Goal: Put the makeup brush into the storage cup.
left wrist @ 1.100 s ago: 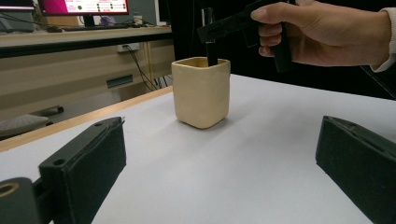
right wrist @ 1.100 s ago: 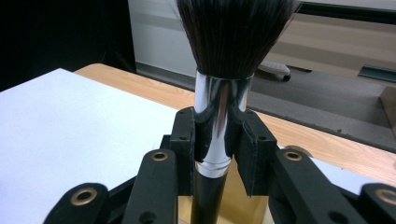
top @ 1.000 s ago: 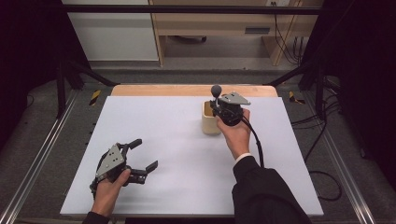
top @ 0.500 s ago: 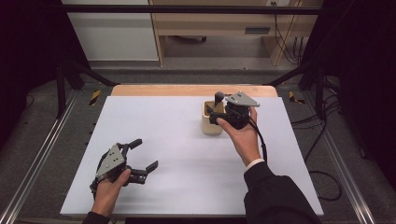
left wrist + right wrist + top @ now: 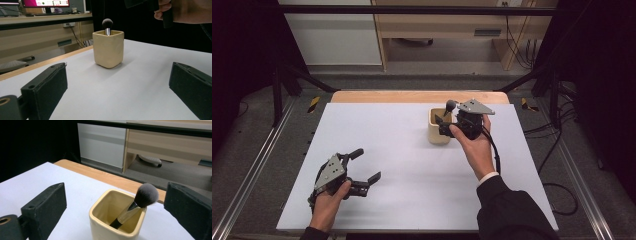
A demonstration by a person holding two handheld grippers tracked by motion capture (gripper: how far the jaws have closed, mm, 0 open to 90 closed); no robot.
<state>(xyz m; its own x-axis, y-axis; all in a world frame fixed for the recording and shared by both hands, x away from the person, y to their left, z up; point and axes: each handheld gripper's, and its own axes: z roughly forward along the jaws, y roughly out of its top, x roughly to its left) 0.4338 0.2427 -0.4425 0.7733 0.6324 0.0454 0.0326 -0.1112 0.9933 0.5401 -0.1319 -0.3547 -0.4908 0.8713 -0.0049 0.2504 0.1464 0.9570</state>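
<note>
Right gripper [image 5: 445, 121] hangs just above the cup [image 5: 438, 131], jaws spread and holding nothing; they have just been opening, with nothing left between them. Brush [image 5: 135, 205] stands handle-down in the cup, leaning against the rim, head clear of it. Cup sits toward the far side of the table [image 5: 402, 165]. Left gripper [image 5: 364, 167] rests near the front edge, jaws apart, empty. Risk: a careless withdrawal could let a jaw catch the brush head and tip the cup.
</note>
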